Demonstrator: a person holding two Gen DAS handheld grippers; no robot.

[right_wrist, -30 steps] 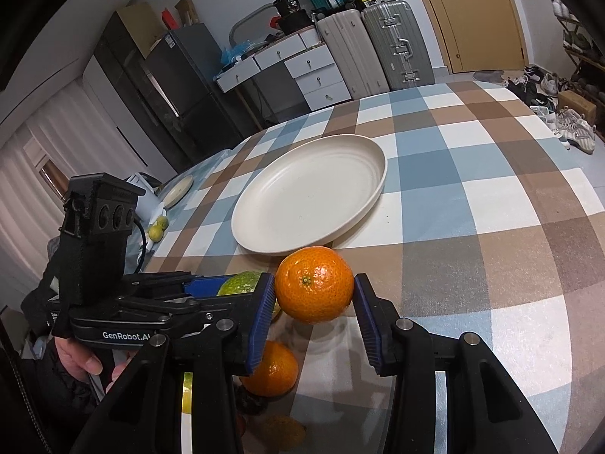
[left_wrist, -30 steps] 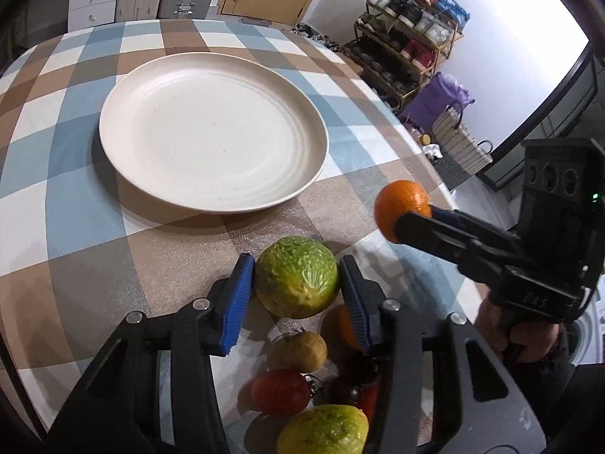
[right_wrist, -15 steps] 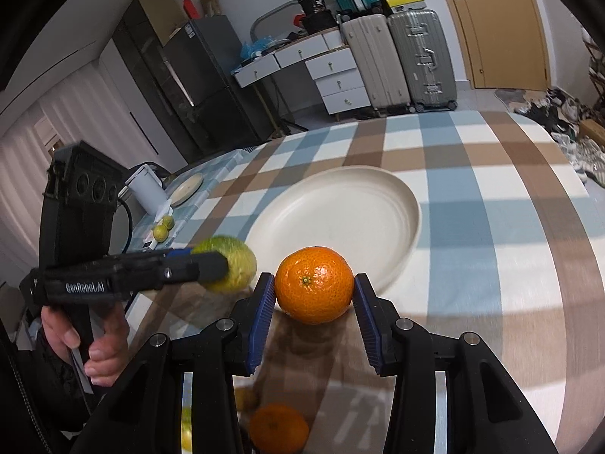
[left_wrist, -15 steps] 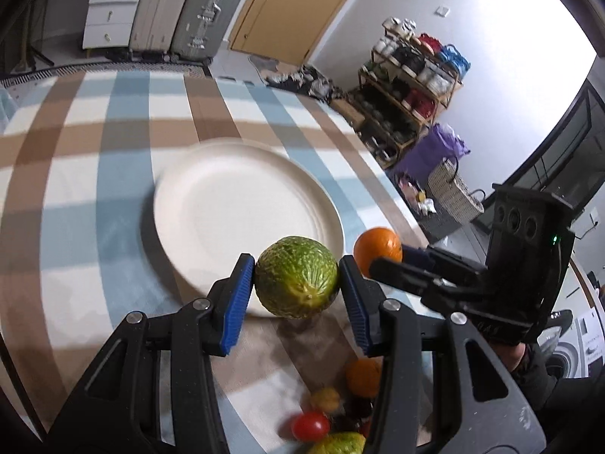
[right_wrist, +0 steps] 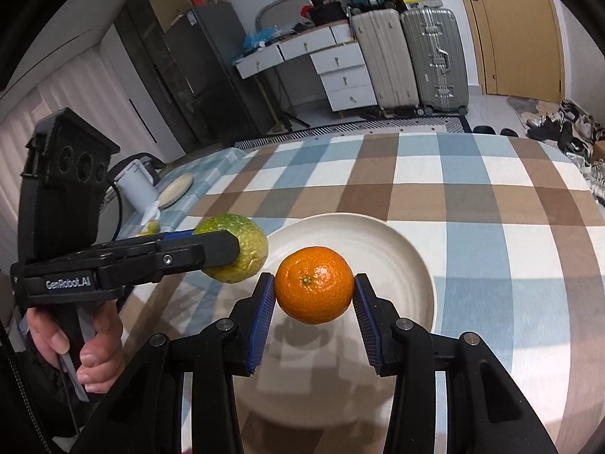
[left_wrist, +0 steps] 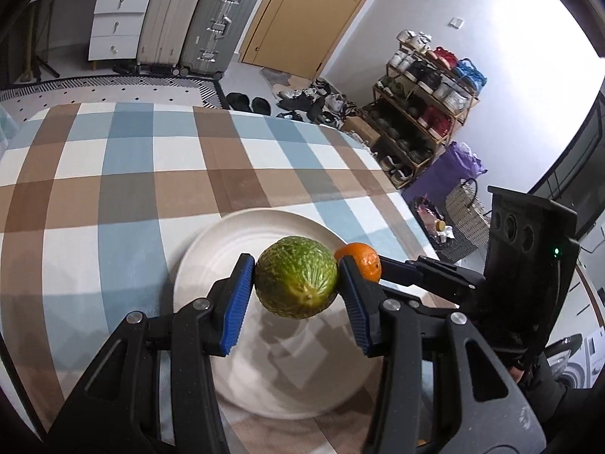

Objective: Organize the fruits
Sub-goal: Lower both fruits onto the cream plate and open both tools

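Fruit is sitting in both of our grippers: the left gripper (left_wrist: 297, 290) is clamping a bumpy green fruit (left_wrist: 296, 277) between its blue pads (left_wrist: 237, 304), and the right gripper (right_wrist: 313, 304) is squeezing an orange (right_wrist: 314, 284) the same way, so both sets of jaws are closed on what they are carrying. We are holding both fruits in the air above a cream plate (left_wrist: 211, 249), which is lying on the checked tablecloth (left_wrist: 124, 174); shadows of the grippers and fruit are falling across the plate's bare middle. In the left wrist view the orange (left_wrist: 359, 261) is showing just right of the green fruit, near it, though we cannot tell whether the two are touching. In the right wrist view the green fruit (right_wrist: 245, 253) is hanging over the plate's (right_wrist: 408, 261) left rim, with the orange nearer the centre. Our left hand (right_wrist: 75, 344) is gripping its handle at the lower left. Suitcases (right_wrist: 412, 56) and a white drawer unit (right_wrist: 340, 72) are standing beyond the table
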